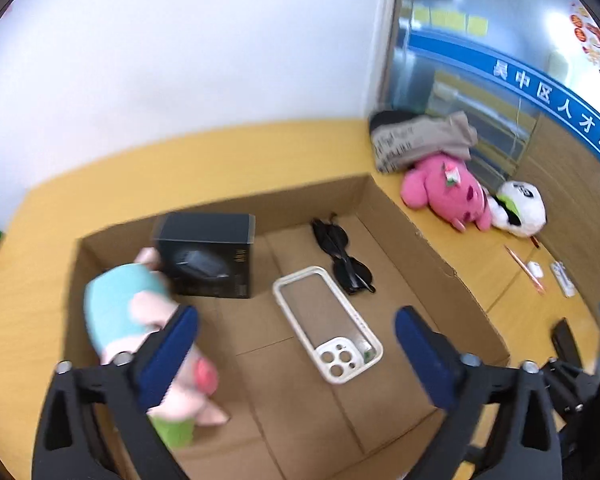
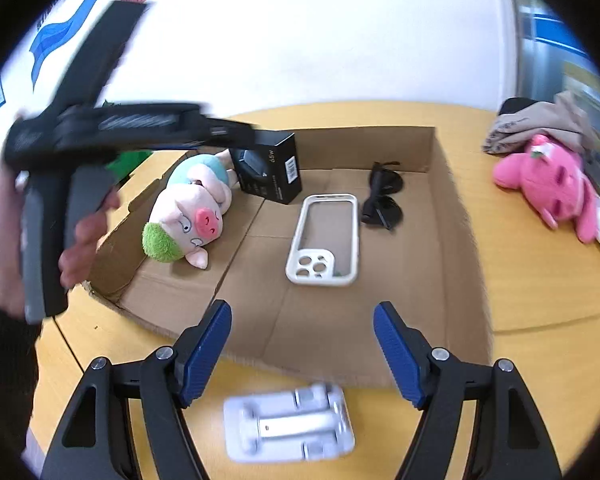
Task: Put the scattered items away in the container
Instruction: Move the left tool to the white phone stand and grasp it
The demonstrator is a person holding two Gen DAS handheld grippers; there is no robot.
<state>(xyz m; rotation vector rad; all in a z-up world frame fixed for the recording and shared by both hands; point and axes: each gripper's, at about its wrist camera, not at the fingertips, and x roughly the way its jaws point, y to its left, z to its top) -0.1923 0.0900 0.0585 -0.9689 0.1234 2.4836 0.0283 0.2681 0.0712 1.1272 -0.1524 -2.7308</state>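
Yellow-orange tabletop [image 2: 532, 280] meets a white wall at its far edge, with a glass partition carrying a blue band of white characters off to the right. On it sits an open, shallow cardboard box [image 2: 452, 216]. Going from the box's left side to its right: a pig plush [image 2: 188, 220] with a teal body and green tuft lies against the left wall, a black product box [image 2: 272, 172] stands in the far left corner just beside it, a white phone case [image 2: 324, 240] lies flat in the middle, and black sunglasses [image 2: 382, 196] rest folded just to its right. The left tool [image 1: 296, 340] hangs over the box with its blue-padded fingers spread wide and nothing between them; the pig plush sits behind its left finger, the phone case in the gap. The right tool [image 2: 302, 344] is likewise wide open and empty, at the box's near wall. Below it, on the tabletop's near edge, lies a white folding stand [image 2: 288, 424], blurred. Toward the far right corner of the tabletop lie a pink plush [image 2: 548, 184] and a bundle of grey cloth [image 2: 540, 120].
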